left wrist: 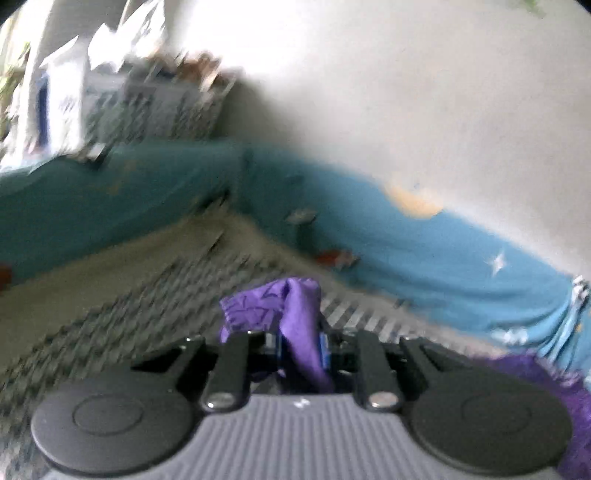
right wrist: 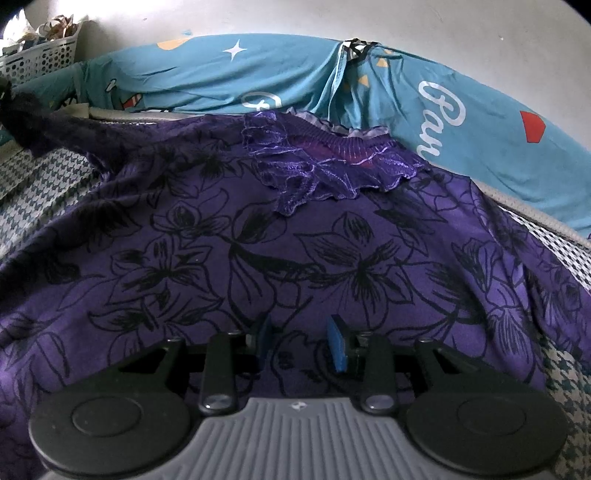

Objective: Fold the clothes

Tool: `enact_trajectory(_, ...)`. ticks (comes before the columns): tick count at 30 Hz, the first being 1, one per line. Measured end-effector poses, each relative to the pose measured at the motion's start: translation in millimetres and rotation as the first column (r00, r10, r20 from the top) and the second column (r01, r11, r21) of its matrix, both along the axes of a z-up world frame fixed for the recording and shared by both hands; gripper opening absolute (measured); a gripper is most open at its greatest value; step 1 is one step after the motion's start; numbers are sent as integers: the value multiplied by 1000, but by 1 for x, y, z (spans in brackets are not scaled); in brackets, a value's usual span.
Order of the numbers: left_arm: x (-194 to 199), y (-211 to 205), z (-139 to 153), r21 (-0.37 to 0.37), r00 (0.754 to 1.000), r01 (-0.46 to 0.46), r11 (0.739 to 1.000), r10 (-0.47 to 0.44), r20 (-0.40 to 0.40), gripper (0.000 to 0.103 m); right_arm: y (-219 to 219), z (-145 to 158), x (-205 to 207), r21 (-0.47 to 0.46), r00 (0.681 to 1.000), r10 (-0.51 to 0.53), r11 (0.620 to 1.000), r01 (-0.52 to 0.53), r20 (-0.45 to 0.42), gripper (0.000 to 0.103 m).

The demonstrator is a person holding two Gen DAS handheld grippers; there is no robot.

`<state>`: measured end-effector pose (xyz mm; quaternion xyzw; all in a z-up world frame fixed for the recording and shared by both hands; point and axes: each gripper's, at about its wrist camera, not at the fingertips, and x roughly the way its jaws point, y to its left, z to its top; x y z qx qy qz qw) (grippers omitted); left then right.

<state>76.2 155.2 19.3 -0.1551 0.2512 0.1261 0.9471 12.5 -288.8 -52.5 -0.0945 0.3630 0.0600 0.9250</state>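
So the purple floral-print top with the black flower outlines is spread flat over the grey-and-white houndstooth bed cover, its ruffled lace neckline up at the far edge against the turquoise printed sheet draped along the white wall. The left gripper is clamped tight on a bunched-up bit of that purple fabric, a fold of it sticking up between the blue pads and lifted off the cover. That view is pretty smeared. The right gripper sits low over the middle of the top, blue pads partly apart, nothing pinched between them. White plastic lattice basket in the far left corner.
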Motion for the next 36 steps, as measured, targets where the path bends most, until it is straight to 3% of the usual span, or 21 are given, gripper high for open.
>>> enact_trajectory(2, -2, 9, -18, -45, 991, -33, 998, 27, -130, 19, 0, 0, 0, -2, 1000, 1, 1000, -1, 0, 34)
enact_trajectory(5, -14, 16, -32, -41, 969, -85, 996, 72, -237, 26, -1, 1, -1, -3, 1000, 3, 1000, -3, -3, 34)
enact_trajectory(14, -57, 21, -38, -15, 940, -107, 994, 96, -328, 49, 1, 2, -3, -25, 1000, 11, 1000, -11, -4, 34)
enact_trajectory(18, -71, 27, -29, 12, 939, -160, 987, 155, -307, 50, 1, 2, -6, -32, 1000, 15, 999, -15, -4, 34)
enact_trajectory(21, -83, 39, -16, -54, 962, -194, 980, 179, -204, 51, -1, 3, -6, -31, 1000, 15, 999, -15, -6, 34)
enact_trajectory(25, -77, 55, -10, -119, 975, -185, 975, 168, -142, 75, 0, 3, -5, -32, 1000, 14, 999, -14, -7, 34)
enact_trajectory(27, -68, 61, -14, -193, 981, -156, 969, 130, -142, 76, 0, 3, -5, -34, 1000, 14, 999, -15, -7, 34)
enact_trajectory(30, -56, 62, -25, -236, 981, -112, 965, 70, -180, 84, 0, 3, -5, -36, 1000, 15, 999, -15, -6, 35)
enact_trajectory(35, -43, 48, -38, -183, 969, -97, 978, 52, -240, 84, 0, 2, -6, -41, 1000, 18, 999, -18, -3, 35)
enact_trajectory(36, -39, 45, -40, -172, 968, -85, 981, 41, -249, 80, 0, 2, -6, -42, 1000, 18, 999, -18, -3, 35)
